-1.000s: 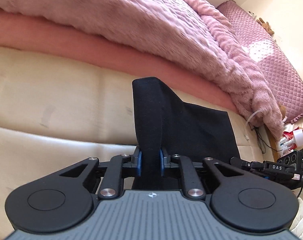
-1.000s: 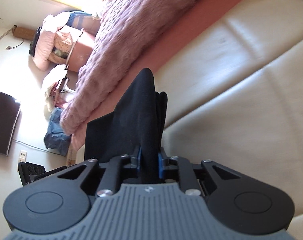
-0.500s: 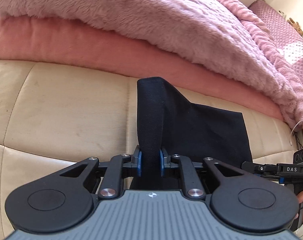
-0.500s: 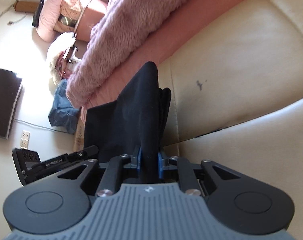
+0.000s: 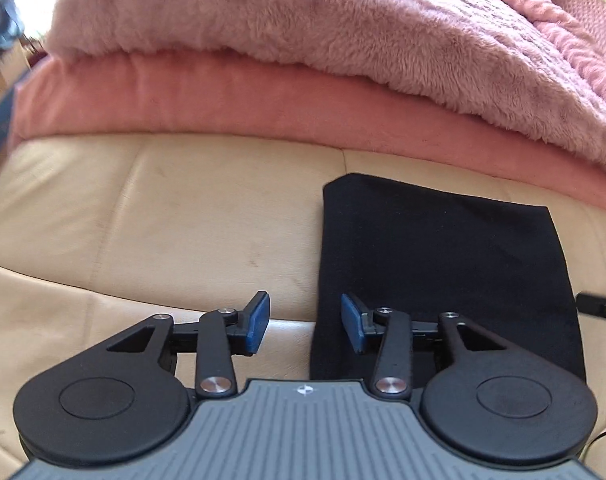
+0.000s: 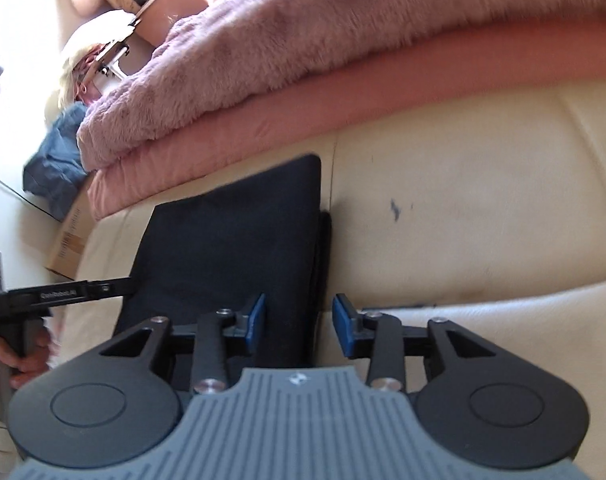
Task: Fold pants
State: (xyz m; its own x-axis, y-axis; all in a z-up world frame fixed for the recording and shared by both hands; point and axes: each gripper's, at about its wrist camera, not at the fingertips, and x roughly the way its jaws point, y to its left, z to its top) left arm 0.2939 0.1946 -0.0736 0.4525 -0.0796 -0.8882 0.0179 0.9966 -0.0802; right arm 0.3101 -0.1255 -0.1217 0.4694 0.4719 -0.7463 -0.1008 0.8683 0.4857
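Note:
The black pants (image 5: 435, 256) lie folded flat as a rectangle on the cream leather surface (image 5: 163, 208). They also show in the right wrist view (image 6: 231, 248), with a lower layer peeking out along the right edge. My left gripper (image 5: 305, 328) is open and empty, straddling the pants' left edge at the near corner. My right gripper (image 6: 299, 328) is open and empty, straddling the pants' right edge at the near side. The left gripper's body (image 6: 55, 294) shows at the left of the right wrist view, held by a hand.
A fluffy pink blanket (image 5: 303, 28) lies over a salmon sheet (image 5: 207, 100) just behind the pants. A blue garment (image 6: 57, 156) and a cardboard box (image 6: 69, 240) sit on the floor at the left. A dark mark (image 6: 394, 209) stains the leather.
Both grippers have opened and let go of the pants' edge. The raised fold has dropped flat onto the lower layer. Both grippers have drawn back a little.

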